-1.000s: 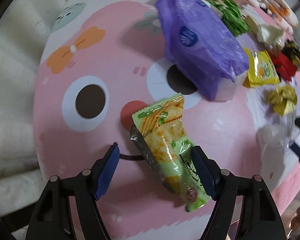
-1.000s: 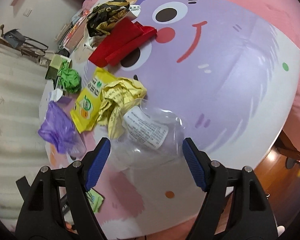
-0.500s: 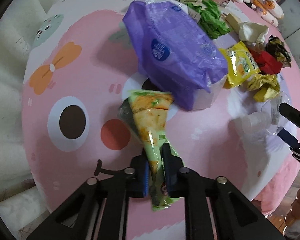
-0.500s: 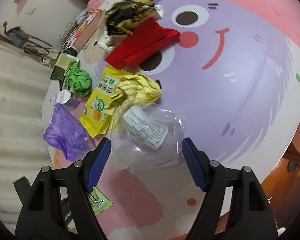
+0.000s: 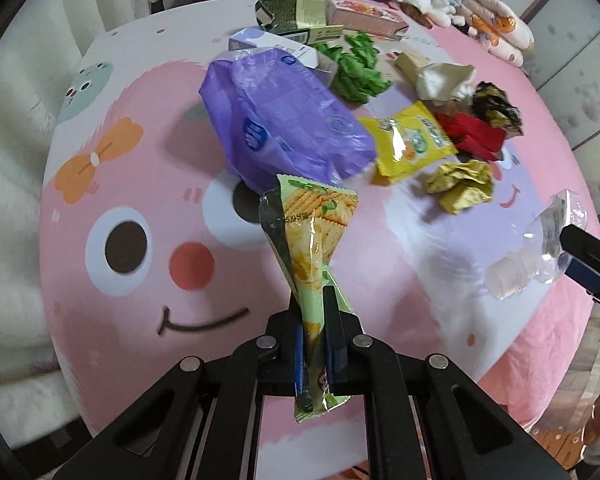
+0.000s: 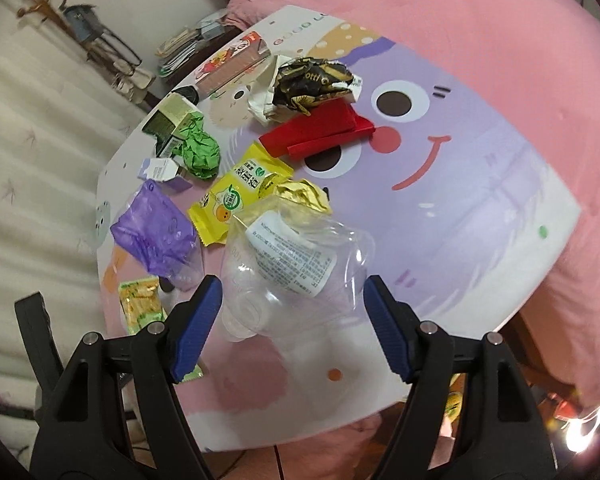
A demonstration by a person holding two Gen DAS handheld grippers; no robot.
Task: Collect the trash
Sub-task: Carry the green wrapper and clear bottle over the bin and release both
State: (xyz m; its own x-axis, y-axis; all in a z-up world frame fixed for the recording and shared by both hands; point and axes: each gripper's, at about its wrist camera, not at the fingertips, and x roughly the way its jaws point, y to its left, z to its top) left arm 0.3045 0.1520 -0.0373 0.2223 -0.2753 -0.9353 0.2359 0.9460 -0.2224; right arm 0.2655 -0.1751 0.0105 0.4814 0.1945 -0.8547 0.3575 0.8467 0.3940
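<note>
- Cracker wrapper [image 5: 312, 248], green, is pinched near its lower end between the pressed-together fingers of my left gripper [image 5: 314, 344]; it stands up from the jaws, off the tablecloth [image 5: 112, 312].
- Clear plastic bottle [image 6: 288, 264], crushed, sits between the spread fingers of my right gripper [image 6: 292, 328]; whether the pads touch it I cannot tell.
- To do this step well, I judge I should keep the left pinch firm so the slick film does not slide out; then close the right slowly across the bottle's body, as it may squirt free.
- Count toward twelve o'clock from the wrapper: one purple bag [image 5: 276, 124]; one yellow sachet [image 5: 408, 144]; one crumpled gold foil [image 5: 460, 184]; one red packet [image 5: 472, 136]; one green paper wad [image 5: 356, 68].
</note>
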